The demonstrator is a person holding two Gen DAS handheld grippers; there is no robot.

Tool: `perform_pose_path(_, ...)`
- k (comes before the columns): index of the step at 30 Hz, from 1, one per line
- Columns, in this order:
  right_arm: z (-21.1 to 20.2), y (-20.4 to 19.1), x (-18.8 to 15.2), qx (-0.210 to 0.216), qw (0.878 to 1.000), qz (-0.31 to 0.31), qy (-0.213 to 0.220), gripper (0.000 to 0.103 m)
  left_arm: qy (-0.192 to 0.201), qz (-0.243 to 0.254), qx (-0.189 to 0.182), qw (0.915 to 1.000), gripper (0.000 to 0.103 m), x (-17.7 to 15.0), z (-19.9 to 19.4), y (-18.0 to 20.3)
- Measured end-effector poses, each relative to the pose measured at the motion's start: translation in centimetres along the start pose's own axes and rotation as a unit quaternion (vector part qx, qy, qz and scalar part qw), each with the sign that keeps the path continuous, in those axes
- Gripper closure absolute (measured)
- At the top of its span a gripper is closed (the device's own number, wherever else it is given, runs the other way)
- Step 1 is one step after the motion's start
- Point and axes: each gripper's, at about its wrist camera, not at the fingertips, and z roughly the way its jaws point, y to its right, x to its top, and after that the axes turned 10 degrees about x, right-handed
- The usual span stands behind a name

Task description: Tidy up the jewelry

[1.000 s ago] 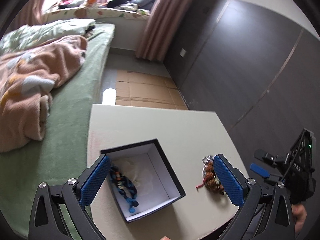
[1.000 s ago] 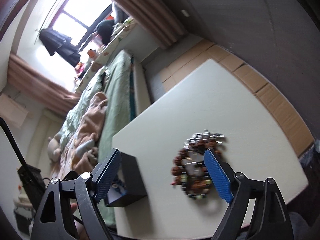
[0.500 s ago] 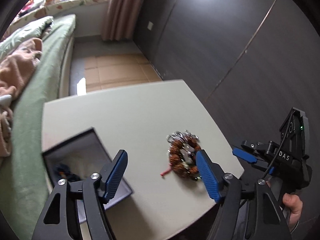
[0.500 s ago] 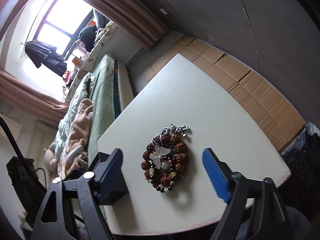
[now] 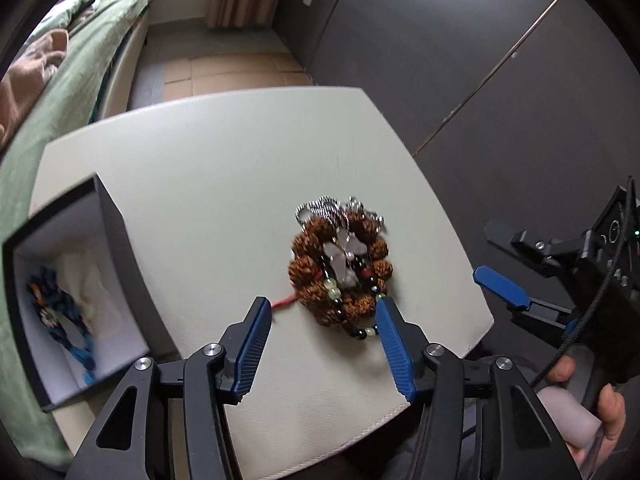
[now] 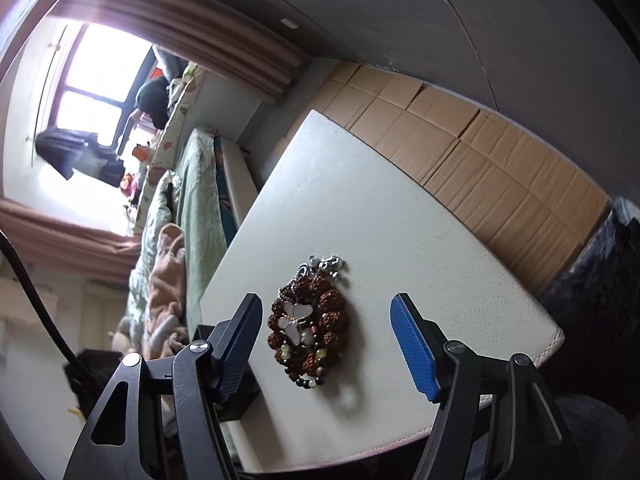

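Observation:
A heap of jewelry [image 5: 340, 268] lies on the white table [image 5: 224, 184]: a brown-bead bracelet, a pale butterfly pendant, a silver chain and a string of small beads. My left gripper [image 5: 320, 320] hangs just before the heap, its jaws closing, with only the near end of the heap between its blue pads and no pad pressing on it. A black box [image 5: 72, 280] with a white lining stands at the left and holds a blue bracelet [image 5: 60, 312]. In the right wrist view the heap [image 6: 308, 324] lies between the closing jaws of my right gripper [image 6: 326, 320], nothing gripped.
A bed with a green sheet [image 5: 60, 92] and a pink blanket runs along the table's left side. Dark wall panels [image 5: 460, 60] stand behind and to the right. Cardboard sheets [image 6: 460, 152] cover the floor beyond the table. A hand [image 5: 592, 412] holds the right gripper's handle past the table's right corner.
My left gripper swung from the box over to the jewelry heap and sank toward it while its jaws narrowed. My right gripper came closer to the heap and rolled, jaws narrowing a little.

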Motion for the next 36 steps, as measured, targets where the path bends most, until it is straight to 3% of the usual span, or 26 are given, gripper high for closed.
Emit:
perform_pose_path(4, 0.0, 0.4, -0.1, 0.017, 1.000, 0.012, -0.006, 0.035, -0.008, -0.003, 0.012, 0.9999, 0.051, -0.4, 0.9, 1.1)
perform_pose_path(6, -0.1, 0.6, 0.0, 0.023, 1.000, 0.016, -0.005, 0.035, -0.013, -0.004, 0.025, 0.9996, 0.062, -0.5, 1.6, 1.5)
perform_pose_path(13, 0.2, 1.3, 0.3, 0.038, 0.999, 0.032, -0.013, 0.035, -0.020, -0.008, 0.058, 0.9981, 0.069, -0.7, 3.2, 2.4)
perform_pose_path(14, 0.2, 1.2, 0.3, 0.039, 0.999, 0.031, -0.013, 0.035, -0.015, -0.007, 0.065, 0.9978, 0.084, -0.8, 3.1, 2.5)
perform_pose_path(15, 0.2, 1.2, 0.3, 0.039, 0.999, 0.029, -0.013, 0.035, -0.013, -0.004, 0.070, 0.9975, 0.087, -0.8, 2.8, 2.4)
perform_pose_path(22, 0.5, 1.0, 0.2, 0.033, 0.999, 0.026, -0.014, 0.035, 0.005, 0.005, 0.058, 0.9983, 0.090, -0.2, 0.7, 1.4)
perform_pose_path(23, 0.6, 0.9, 0.2, 0.032, 0.999, 0.024, -0.015, 0.035, 0.009, 0.005, 0.052, 0.9986, 0.095, 0.0, 0.3, 1.2)
perform_pose_path(30, 1.6, -0.1, -0.1, 0.011, 1.000, 0.001, -0.021, 0.035, 0.031, 0.030, 0.038, 0.9984, 0.095, 0.6, -1.2, 0.7)
perform_pose_path(36, 2.4, -0.6, -0.3, -0.005, 0.999, -0.011, -0.029, 0.035, 0.041, 0.010, 0.001, 0.9991, 0.095, 1.6, -1.5, -1.7)
